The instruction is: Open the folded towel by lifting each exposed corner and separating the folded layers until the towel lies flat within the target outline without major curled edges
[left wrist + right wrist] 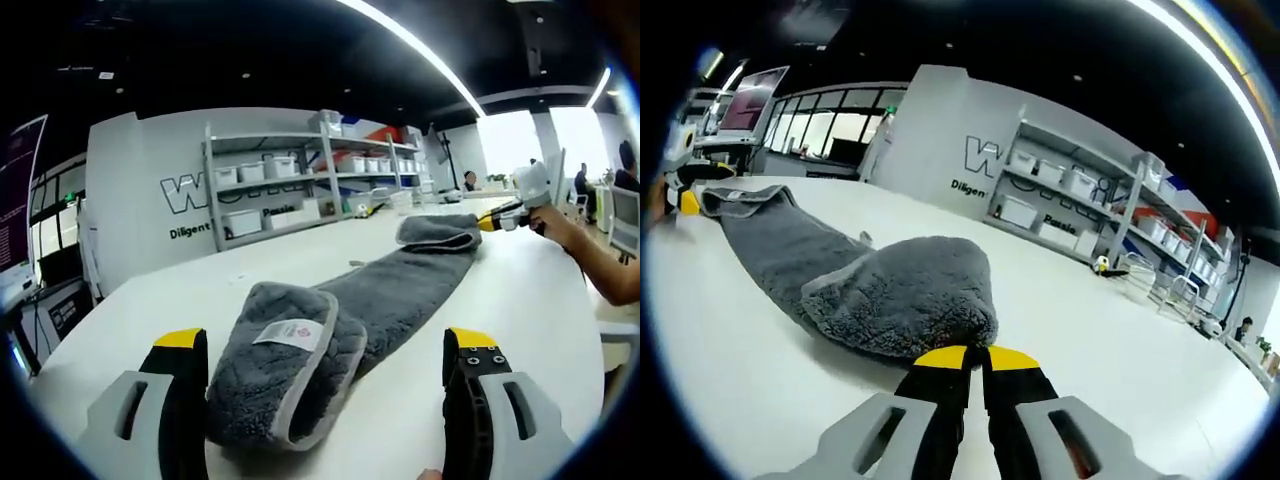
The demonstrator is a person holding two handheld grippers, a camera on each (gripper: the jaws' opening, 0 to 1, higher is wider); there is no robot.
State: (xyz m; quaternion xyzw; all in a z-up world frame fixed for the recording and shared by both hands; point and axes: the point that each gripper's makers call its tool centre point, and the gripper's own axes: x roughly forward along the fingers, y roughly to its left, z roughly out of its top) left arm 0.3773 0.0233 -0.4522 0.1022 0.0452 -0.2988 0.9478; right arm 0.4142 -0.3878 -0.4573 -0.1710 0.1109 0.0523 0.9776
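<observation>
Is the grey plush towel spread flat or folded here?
Folded: the grey plush towel lies as a long strip, both ends doubled over.

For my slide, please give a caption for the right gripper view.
Right tool shut on the folded end of a grey towel stretched along a white table.

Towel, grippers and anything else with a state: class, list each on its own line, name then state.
towel: stretched long across the table, both ends folded over
left gripper: open, astride the near folded end
right gripper: shut at the towel's folded edge; whether it pinches fabric is unclear
label: facing up
</observation>
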